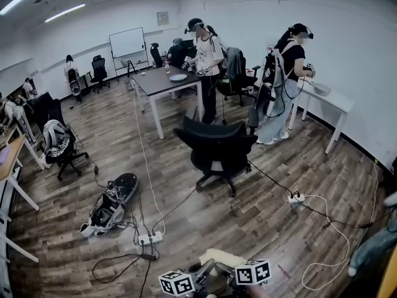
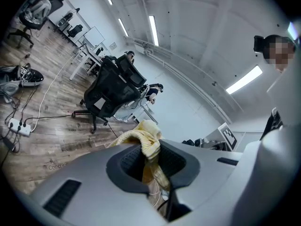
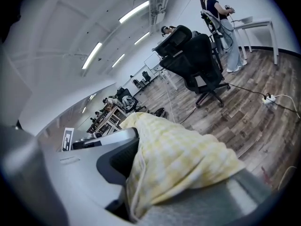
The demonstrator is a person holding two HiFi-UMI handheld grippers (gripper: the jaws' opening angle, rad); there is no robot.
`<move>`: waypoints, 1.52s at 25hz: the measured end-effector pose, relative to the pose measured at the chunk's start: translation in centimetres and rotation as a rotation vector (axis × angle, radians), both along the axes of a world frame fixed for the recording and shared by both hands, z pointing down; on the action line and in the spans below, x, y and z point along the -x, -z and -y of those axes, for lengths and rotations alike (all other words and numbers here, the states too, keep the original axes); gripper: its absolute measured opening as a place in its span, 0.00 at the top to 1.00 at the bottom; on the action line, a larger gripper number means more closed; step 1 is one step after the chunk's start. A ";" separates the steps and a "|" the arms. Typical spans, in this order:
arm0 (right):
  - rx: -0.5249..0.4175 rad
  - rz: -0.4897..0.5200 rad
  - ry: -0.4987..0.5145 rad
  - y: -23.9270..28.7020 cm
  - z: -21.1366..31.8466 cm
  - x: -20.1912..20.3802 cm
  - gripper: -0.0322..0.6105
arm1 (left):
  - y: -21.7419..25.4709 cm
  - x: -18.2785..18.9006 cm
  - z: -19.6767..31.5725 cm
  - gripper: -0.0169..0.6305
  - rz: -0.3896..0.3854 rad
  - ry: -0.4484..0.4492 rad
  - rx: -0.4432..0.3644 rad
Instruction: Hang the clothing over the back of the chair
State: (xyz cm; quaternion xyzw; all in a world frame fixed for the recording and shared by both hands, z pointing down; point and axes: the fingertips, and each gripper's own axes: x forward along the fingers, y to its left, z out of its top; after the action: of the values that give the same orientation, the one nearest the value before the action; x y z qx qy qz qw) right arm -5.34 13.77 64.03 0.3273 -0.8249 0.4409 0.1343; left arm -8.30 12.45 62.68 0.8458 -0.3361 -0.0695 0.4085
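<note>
Ahead on the wood floor (image 1: 267, 228), well apart from both grippers: a black office chair (image 1: 217, 143), with no cloth over its back yet. Down at the near edge of the head view, a yellow checked garment (image 1: 218, 256), bunched in the air between the two grippers, clear of the floor and nowhere near the chair. Left gripper (image 2: 149, 160) nearly closed, pinching a thin twisted edge of the cloth. Right gripper (image 3: 160, 178) clamped wider round a thick fold, with the rest spilling over one jaw. Judged soft, light and limp — no shape of its own, and likely to sag or slide off a smooth backrest. Best held at two spread points along one edge, then laid well past the top of the back.
</note>
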 end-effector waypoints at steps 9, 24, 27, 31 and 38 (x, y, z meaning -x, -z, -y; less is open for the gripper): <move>0.040 0.030 0.042 -0.6 5.1 -0.4 0.73 | -0.7 1.0 5.1 0.88 -0.005 0.111 0.020; 0.000 0.034 0.091 1.3 16.8 -5.6 0.77 | 1.1 -3.8 16.4 0.88 0.031 0.154 0.005; -0.033 0.031 0.110 2.4 19.0 -6.7 0.77 | 1.9 -5.3 18.7 0.88 0.041 0.152 -0.014; -0.052 0.041 0.110 3.1 21.4 -8.5 0.79 | 2.6 -7.1 21.0 0.88 0.042 0.156 -0.044; -0.078 0.063 0.134 4.0 24.3 -9.9 0.82 | 3.5 -8.4 23.6 0.88 0.043 0.189 -0.086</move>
State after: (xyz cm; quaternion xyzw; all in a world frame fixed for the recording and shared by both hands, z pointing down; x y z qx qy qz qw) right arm 4.56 -10.56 60.07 0.2624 -0.8652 0.4087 0.1249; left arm 0.07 -11.15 59.17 0.8285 -0.4196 -0.1040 0.3561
